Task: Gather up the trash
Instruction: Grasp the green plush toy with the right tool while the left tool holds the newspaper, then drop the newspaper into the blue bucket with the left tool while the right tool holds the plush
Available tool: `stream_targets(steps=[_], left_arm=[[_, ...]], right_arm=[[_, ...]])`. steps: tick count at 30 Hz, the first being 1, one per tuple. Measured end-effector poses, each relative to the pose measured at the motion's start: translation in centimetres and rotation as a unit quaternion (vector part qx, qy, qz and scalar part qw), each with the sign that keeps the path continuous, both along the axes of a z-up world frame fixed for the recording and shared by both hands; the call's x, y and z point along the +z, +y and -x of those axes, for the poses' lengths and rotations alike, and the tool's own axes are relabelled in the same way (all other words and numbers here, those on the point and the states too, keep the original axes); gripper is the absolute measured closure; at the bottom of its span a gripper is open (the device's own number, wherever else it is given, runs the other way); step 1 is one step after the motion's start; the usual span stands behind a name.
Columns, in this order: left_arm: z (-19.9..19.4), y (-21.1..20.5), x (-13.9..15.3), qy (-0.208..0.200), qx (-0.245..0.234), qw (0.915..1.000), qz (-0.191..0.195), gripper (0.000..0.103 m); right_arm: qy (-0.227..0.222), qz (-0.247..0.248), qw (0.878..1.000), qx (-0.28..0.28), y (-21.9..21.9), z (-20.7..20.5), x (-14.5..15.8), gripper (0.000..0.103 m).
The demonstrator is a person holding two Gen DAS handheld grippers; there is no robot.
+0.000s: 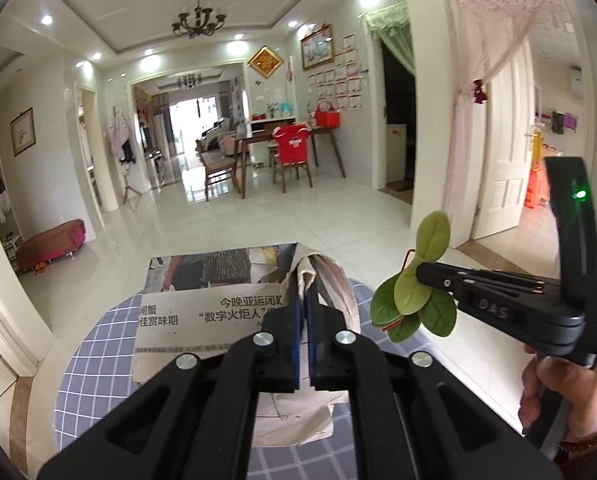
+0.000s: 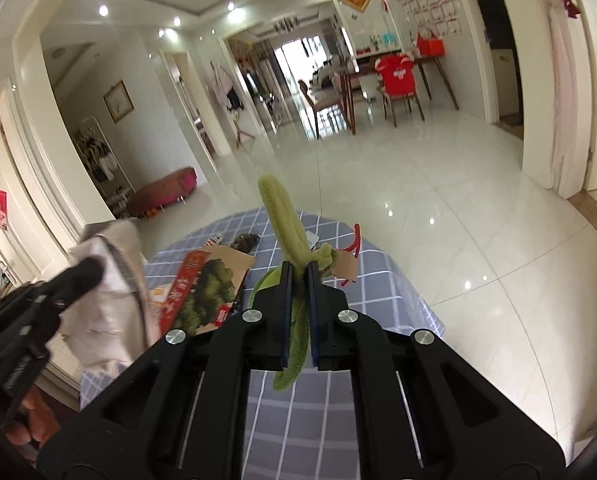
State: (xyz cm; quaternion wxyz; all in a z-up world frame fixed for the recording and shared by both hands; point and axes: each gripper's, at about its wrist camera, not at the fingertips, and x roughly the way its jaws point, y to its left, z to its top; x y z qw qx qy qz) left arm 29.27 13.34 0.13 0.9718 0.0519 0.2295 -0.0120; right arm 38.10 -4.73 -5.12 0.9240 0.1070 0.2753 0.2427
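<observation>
While the left gripper (image 1: 305,312) sits low in the middle of the left wrist view, its blue pads are pinched tight on the rim of a beige cloth bag (image 1: 330,280), which hangs over a newspaper (image 1: 202,320) on the blue checked tablecloth (image 1: 94,360). Chinese headlines on the paper read in part "今晚亚运" and "数字火炬人". At the right edge of that view the right gripper (image 1: 418,270) carries raised letters that look like "DAS", and green leaves (image 1: 414,292) stick out from its tip. From the right wrist view, the right gripper (image 2: 299,276) is clamped shut on a fuzzy green stem (image 2: 282,220) with red trim, at frame centre above the cloth. A red printed card (image 2: 206,292) lies left of it; its writing is too small to read.
</observation>
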Motion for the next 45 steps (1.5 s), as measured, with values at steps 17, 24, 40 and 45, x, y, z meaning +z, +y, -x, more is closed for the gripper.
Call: stream_targets(steps=[17, 24, 40, 45], left_arm=[[2.9, -20.3, -8.7, 0.106, -0.170, 0.9798, 0.006, 0.100], [0.3, -25.6, -15.2, 0.176, -0.207, 0.9625, -0.002, 0.098], [-1.5, -27.2, -18.0, 0.185, -0.180, 0.9660, -0.019, 0.044], [-0.9, -26.1, -17.8, 0.180, -0.176, 0.9675, -0.024, 0.043]], right_arm=[[0.034, 0.006, 0.987, -0.160, -19.1, 13.0, -7.0, 0.096], [0.073, 0.007, 0.972, -0.224, -24.3, 14.2, -11.8, 0.096], [0.114, -0.002, 0.967, -0.228, -26.2, 12.8, -16.3, 0.095], [0.117, 0.001, 0.969, -0.219, -25.6, 12.6, -16.4, 0.095]])
